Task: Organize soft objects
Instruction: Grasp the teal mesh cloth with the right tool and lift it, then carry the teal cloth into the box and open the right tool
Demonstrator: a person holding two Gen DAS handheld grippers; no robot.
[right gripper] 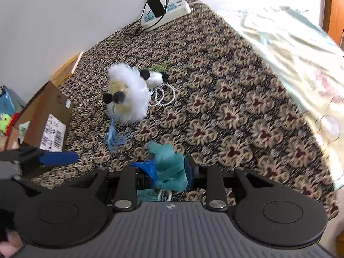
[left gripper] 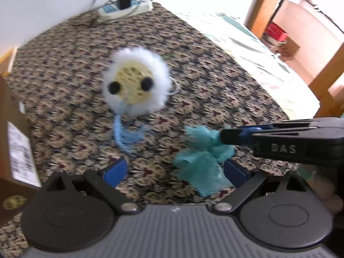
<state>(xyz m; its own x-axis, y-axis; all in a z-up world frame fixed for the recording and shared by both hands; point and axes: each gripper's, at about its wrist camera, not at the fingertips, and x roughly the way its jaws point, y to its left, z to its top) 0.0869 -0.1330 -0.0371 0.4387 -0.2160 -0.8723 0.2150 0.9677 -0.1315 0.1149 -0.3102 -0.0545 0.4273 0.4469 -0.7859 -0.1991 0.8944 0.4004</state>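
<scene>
On the patterned cloth (right gripper: 236,99) covering the table, the following lie or are held.

Item one: a teal fabric piece (right gripper: 169,163), crumpled, pinched between the blue pads of the right gripper (right gripper: 169,167), whose jaws stand narrow and press on it from both sides. Seen from the left wrist, the same teal piece (left gripper: 200,163) hangs from the tip of the right gripper (left gripper: 223,138) and trails down to the cloth.

Item two: the left gripper (left gripper: 174,169), jaws spread wide, nothing clamped; its right-hand pad sits just beside the teal piece, which lies partly between the pads without being pressed.

Item three: a white fluffy toy (left gripper: 135,83) with a cream knitted face and two black eyes, near the middle of the cloth, with a pale blue tassel (left gripper: 126,135) below it.

Item four: a smaller white plush (right gripper: 154,78) with black ears, just behind the fluffy toy, and a beaded ring (right gripper: 163,95) touching beside it.

Item five: a cardboard box (right gripper: 47,118) with a printed label, at the left edge.

Item six: a white power strip (right gripper: 165,15) with a black adapter plugged in, at the far edge by the wall.
</scene>
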